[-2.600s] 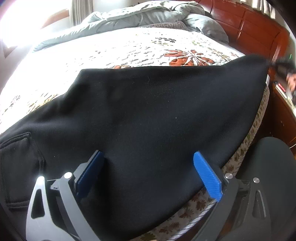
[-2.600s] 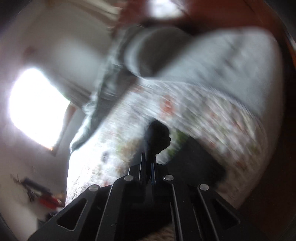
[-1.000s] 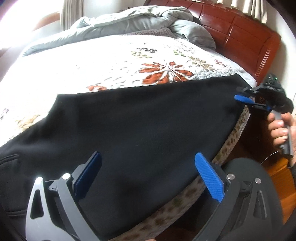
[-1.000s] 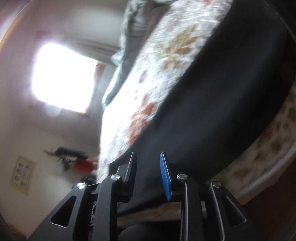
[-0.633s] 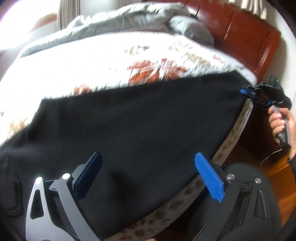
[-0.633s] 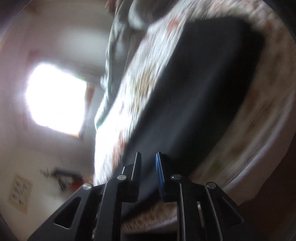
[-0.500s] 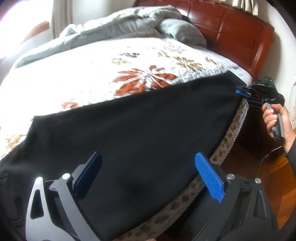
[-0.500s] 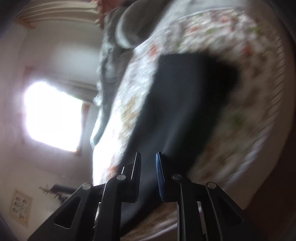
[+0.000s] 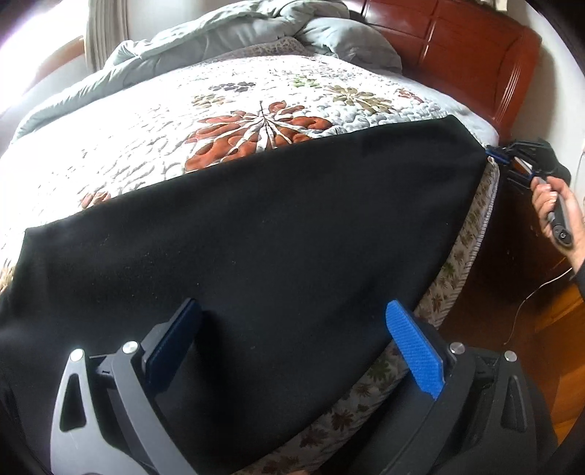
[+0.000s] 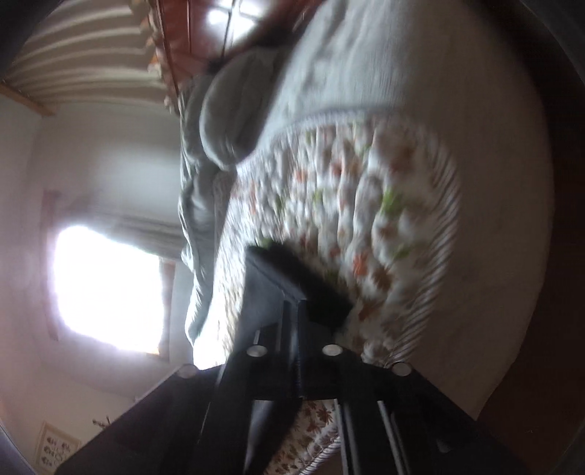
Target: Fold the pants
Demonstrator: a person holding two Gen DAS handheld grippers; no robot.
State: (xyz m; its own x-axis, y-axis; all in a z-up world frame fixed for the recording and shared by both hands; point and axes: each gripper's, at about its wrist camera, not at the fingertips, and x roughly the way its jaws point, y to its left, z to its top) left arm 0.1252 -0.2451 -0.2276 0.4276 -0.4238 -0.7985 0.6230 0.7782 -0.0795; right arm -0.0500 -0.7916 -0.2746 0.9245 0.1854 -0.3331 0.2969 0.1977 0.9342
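Black pants lie spread flat across the near edge of a bed with a floral quilt. My left gripper is open, its blue pads hovering just above the cloth near the bed's front edge. My right gripper is at the far right end of the pants, shut on the hem corner. In the blurred right wrist view its jaws are closed on a black fold of the pants.
A grey duvet and pillow are bunched at the far side. A red wooden headboard stands at the back right. The mattress edge drops to a wooden floor with a thin cable on the right.
The right gripper went from slightly open beside the pants' end to shut on the hem corner. The left gripper stayed open and drifted slightly over the cloth.
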